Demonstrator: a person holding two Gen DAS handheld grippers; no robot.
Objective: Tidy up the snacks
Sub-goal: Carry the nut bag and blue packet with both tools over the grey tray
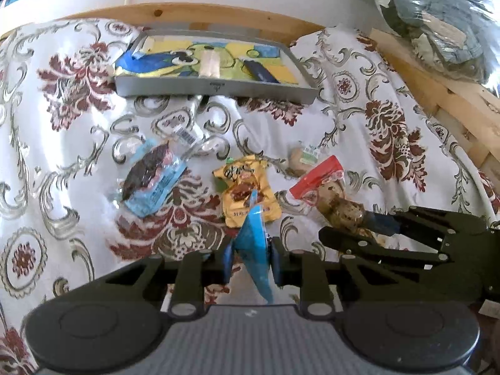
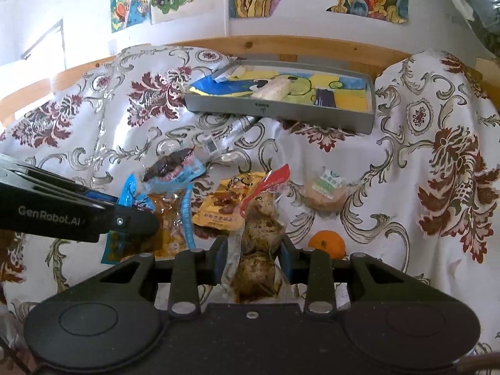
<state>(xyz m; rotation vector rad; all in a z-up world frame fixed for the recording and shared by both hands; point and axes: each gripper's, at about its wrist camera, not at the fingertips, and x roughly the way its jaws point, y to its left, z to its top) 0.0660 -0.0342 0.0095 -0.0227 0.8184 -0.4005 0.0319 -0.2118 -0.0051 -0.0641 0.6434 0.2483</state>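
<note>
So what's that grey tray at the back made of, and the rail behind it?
The grey tray looks like moulded plastic or painted metal: a matte, even grey wall with crisp edges, so I can't say which. The rail behind it looks like pale varnished wood, probably pine: visible grain and a dark knot.
</note>
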